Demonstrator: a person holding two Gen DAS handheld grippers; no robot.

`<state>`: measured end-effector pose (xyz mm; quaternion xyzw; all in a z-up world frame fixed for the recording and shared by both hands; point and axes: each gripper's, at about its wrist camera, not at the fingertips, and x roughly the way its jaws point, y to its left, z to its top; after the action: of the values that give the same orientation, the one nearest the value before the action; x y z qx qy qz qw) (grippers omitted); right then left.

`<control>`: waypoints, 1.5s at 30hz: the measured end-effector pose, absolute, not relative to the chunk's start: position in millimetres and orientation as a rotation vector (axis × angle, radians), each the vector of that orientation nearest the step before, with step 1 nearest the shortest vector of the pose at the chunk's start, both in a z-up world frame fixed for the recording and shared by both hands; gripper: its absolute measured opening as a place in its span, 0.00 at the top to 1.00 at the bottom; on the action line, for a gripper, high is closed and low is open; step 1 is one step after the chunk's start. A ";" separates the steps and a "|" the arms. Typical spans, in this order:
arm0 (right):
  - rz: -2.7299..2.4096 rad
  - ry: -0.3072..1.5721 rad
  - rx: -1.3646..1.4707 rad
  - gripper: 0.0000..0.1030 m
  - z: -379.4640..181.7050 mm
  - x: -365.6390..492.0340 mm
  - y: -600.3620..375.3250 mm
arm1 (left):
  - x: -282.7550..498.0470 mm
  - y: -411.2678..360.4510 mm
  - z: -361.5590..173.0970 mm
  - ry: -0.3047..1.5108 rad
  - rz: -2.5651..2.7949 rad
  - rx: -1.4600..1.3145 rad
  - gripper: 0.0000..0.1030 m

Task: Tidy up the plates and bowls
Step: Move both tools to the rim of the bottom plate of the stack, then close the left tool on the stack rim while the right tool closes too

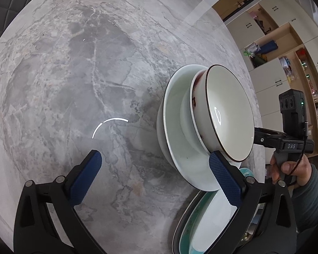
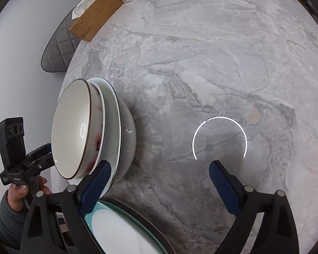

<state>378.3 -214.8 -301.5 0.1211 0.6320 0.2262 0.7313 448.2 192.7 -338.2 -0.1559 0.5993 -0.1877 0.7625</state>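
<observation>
The left gripper [image 1: 155, 166] is standing wide open over the grey marble table [image 1: 78, 80], nothing between its blue pads [image 1: 85, 176], its right finger lying just in front of the stack of bowls [image 1: 203, 124] at about three o'clock in the left wrist view. That stack is sitting on the table: a pale bowl at the bottom, a red-patterned one nested in it, and a cream bowl with a dark rim [image 1: 230, 112] on top. At five o'clock, a pile of plates [image 1: 203, 228], a white one on a teal one on a dark-rimmed one, is lying at the near edge. The right gripper [image 2: 159, 183] is likewise gaping, empty, with its left finger overlapping the same bowls at nine o'clock in its own view. A hand [image 1: 290, 169] in a grey sleeve is gripping its handle. Towards twelve o'clock, a wooden tissue box [image 2: 97, 14] is resting on the far side of the table, and a quilted chair back [image 2: 59, 48] is showing beyond the rim.
</observation>
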 end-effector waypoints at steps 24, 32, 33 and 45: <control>0.555 1.376 0.277 0.38 -307.0 381.5 -198.8 | 472.2 184.3 -365.2 1.390 -0.273 -0.252 0.15; 0.552 1.375 0.232 0.52 -304.1 388.2 -182.2 | 481.0 175.5 -367.0 1.389 -0.299 -0.218 0.41; 0.556 1.375 0.220 0.56 -303.7 388.7 -178.8 | 482.8 171.3 -367.0 1.392 -0.312 -0.213 0.50; 0.563 1.384 0.236 0.80 -305.3 385.6 -164.1 | 485.4 141.5 -367.2 1.392 -0.338 -0.237 0.87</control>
<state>385.6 -164.1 -305.3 0.1069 0.6278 0.2553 0.7275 485.4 141.5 -367.2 -0.1086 0.6366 -0.1545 0.7477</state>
